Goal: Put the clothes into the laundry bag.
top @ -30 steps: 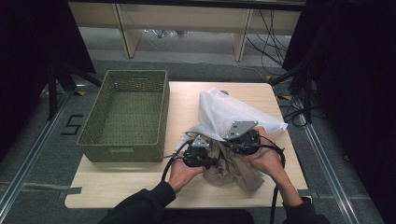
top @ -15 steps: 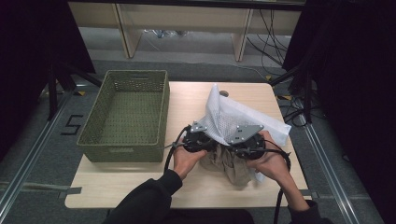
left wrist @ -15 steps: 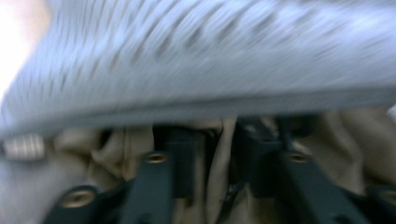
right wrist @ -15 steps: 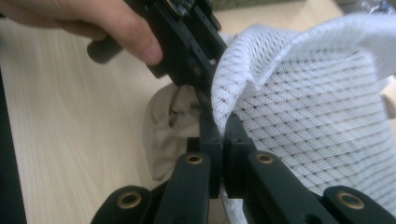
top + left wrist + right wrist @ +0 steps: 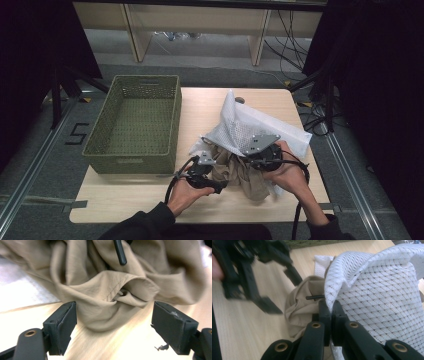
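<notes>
The right gripper (image 5: 331, 312) is clamping the rim of the white mesh bag (image 5: 377, 297) above the tan garment (image 5: 240, 170) near the table's (image 5: 125, 200) front edge. The left gripper (image 5: 113, 322) jaws have just been opening and are standing apart, the garment's fold lying loose between them.

Two black two-jaw grippers, the left gripper (image 5: 216, 186) and the right gripper (image 5: 250, 162), are counted, with one crumpled beige fabric garment (image 5: 240, 172) between them, one white mesh laundry bag (image 5: 250, 125) beyond it, and one olive woven basket (image 5: 135, 120) left of the left gripper.
</notes>
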Tool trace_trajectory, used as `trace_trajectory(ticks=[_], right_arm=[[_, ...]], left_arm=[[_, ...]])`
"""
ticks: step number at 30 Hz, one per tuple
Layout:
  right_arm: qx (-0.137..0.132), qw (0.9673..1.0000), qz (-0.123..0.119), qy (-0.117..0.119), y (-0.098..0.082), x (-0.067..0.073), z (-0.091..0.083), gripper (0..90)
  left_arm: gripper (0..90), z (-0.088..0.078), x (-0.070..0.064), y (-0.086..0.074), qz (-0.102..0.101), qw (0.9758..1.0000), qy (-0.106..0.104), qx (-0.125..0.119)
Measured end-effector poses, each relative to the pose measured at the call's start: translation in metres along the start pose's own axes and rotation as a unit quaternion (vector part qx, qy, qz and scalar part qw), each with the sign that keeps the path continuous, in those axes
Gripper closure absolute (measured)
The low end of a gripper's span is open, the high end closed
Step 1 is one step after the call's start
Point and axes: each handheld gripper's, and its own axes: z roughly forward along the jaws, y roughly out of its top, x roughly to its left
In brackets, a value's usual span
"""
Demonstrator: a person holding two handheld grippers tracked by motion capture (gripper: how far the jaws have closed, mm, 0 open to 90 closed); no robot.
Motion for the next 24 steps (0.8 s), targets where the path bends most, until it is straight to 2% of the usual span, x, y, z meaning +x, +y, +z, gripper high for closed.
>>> trace_trajectory(ticks=[1, 2, 3, 4, 5, 7, 8, 9, 10, 11, 12, 13, 14, 16, 17, 19, 20, 21, 22, 23, 24], right_arm=[[0.0, 1.0, 0.005, 0.001, 0.001, 0.001, 0.0, 89.7], [-0.001, 1.0, 0.004, 0.006, 0.001, 0.002, 0.0, 89.7], [-0.001, 1.0, 0.003, 0.004, 0.001, 0.002, 0.0, 89.7], [-0.001, 1.0, 0.0, 0.002, 0.001, 0.002, 0.001, 89.7], [0.0, 1.0, 0.0, 0.004, 0.001, 0.001, 0.001, 89.7], [-0.002, 0.9999, 0.005, 0.012, 0.001, 0.002, 0.0, 89.7], [-0.002, 0.9999, 0.005, 0.012, 0.001, 0.002, 0.0, 89.7], [-0.004, 0.9999, 0.0, 0.013, 0.0, 0.002, 0.0, 89.7], [0.0, 0.9999, 0.003, 0.017, 0.001, 0.001, -0.002, 89.7], [-0.004, 0.9999, 0.011, 0.008, 0.001, 0.002, -0.005, 89.7], [-0.004, 0.9999, 0.011, 0.008, 0.001, 0.002, -0.005, 89.7], [-0.008, 0.9999, 0.004, 0.007, 0.001, 0.001, -0.006, 89.7], [-0.013, 0.9998, 0.011, 0.006, 0.001, 0.001, -0.01, 89.7], [-0.015, 0.9999, 0.004, 0.006, 0.002, 0.001, -0.014, 89.7], [-0.016, 0.9998, 0.005, 0.006, 0.002, 0.001, -0.015, 89.7], [-0.012, 0.9999, 0.009, 0.006, 0.002, 0.003, -0.014, 89.7], [-0.01, 0.9999, 0.004, 0.009, 0.001, 0.003, -0.011, 89.7], [-0.005, 0.9999, 0.011, 0.009, 0.0, 0.004, -0.009, 89.7], [-0.004, 0.9999, 0.003, 0.016, -0.001, 0.004, -0.006, 89.7], [0.002, 0.9999, 0.003, 0.015, -0.002, 0.004, -0.004, 89.7], [0.006, 0.9997, 0.008, 0.02, -0.003, 0.006, -0.002, 89.7]], left_arm=[[18.3, 0.005, 0.001, 0.001, 0.011, 0.9999, 0.009, 0.008], [17.7, 0.012, -0.001, 0.003, 0.006, 0.9998, 0.016, 0.007], [18.6, 0.017, -0.002, 0.005, 0.01, 0.9999, 0.013, 0.006], [25.2, 0.02, -0.003, 0.006, 0.012, 0.9999, 0.007, -0.004], [41.9, 0.023, -0.006, 0.008, 0.019, 0.9996, 0.003, -0.018], [73.9, 0.026, -0.007, 0.014, 0.042, 0.999, -0.008, -0.013], [73.9, 0.027, -0.01, 0.018, 0.035, 0.9991, -0.008, -0.023], [78.3, 0.025, -0.012, 0.022, 0.038, 0.9988, -0.006, -0.03], [80.9, 0.023, -0.014, 0.027, 0.034, 0.9983, -0.002, -0.048], [82.8, 0.021, -0.016, 0.031, 0.04, 0.9974, 0.001, -0.059], [82.8, 0.017, -0.018, 0.037, 0.033, 0.9962, 0.012, -0.08], [83.0, 0.011, -0.017, 0.045, 0.03, 0.995, 0.013, -0.095], [83.1, 0.006, -0.015, 0.051, 0.033, 0.9943, 0.011, -0.101], [83.3, 0.003, -0.012, 0.06, 0.033, 0.9915, 0.03, -0.122], [83.2, 0.006, -0.007, 0.063, 0.037, 0.9911, 0.037, -0.123], [82.6, 0.02, 0.0, 0.062, 0.023, 0.9922, 0.042, -0.115], [81.5, 0.026, 0.003, 0.06, 0.02, 0.9932, 0.042, -0.107], [79.7, 0.035, 0.007, 0.055, 0.004, 0.9943, 0.041, -0.099], [77.0, 0.037, 0.012, 0.05, 0.01, 0.9958, 0.041, -0.082], [73.5, 0.04, 0.012, 0.046, 0.0, 0.9952, 0.041, -0.089], [69.1, 0.039, 0.013, 0.043, 0.0, 0.9954, 0.042, -0.086]])
